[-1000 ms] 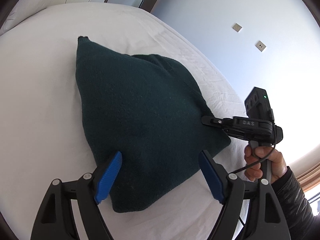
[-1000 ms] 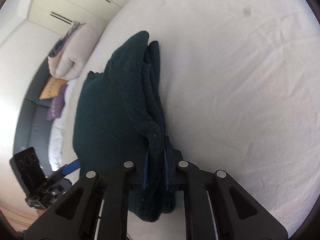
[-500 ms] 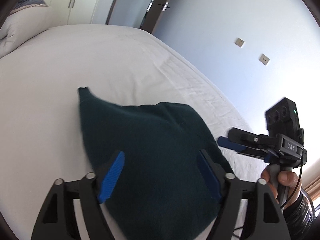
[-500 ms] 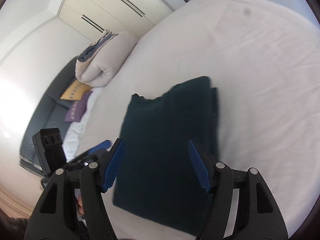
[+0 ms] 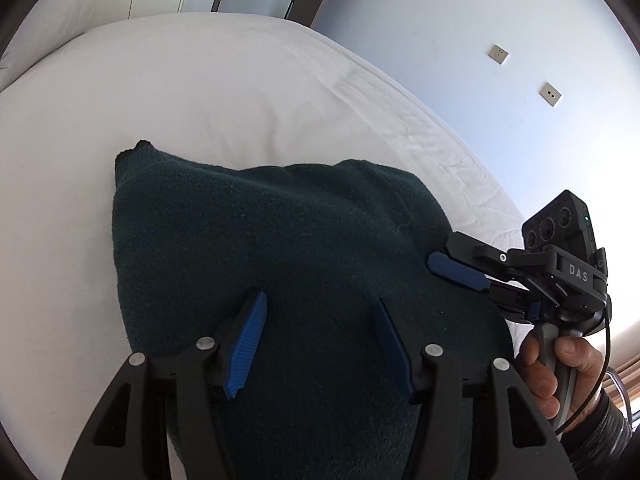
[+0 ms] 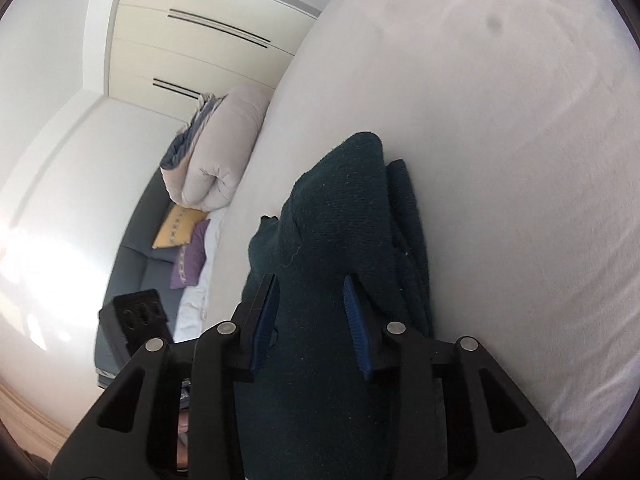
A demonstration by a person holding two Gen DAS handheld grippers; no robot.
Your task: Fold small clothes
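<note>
With both tools' fingers spread, the dark green garment (image 5: 288,280) lies folded directly under the left gripper (image 5: 320,344); the right gripper (image 6: 310,320) straddles its near right edge, long axis running away.

The dark green garment (image 5: 280,264) is a thick, matt knit with a fuzzy, slightly pilled nap, and it lies on a white bed sheet (image 5: 200,92) of smooth, faintly creased woven cloth. Both the left gripper (image 5: 320,340) and the right gripper (image 6: 310,316) are matt black plastic with bright metal rivets, and their blue fingers (image 6: 354,320) carry finely ribbed pads. Beyond the bed, the folded duvet (image 6: 224,148) looks soft and puffy, and the wardrobe doors (image 6: 192,52) have a smooth, satin cream finish.
</note>
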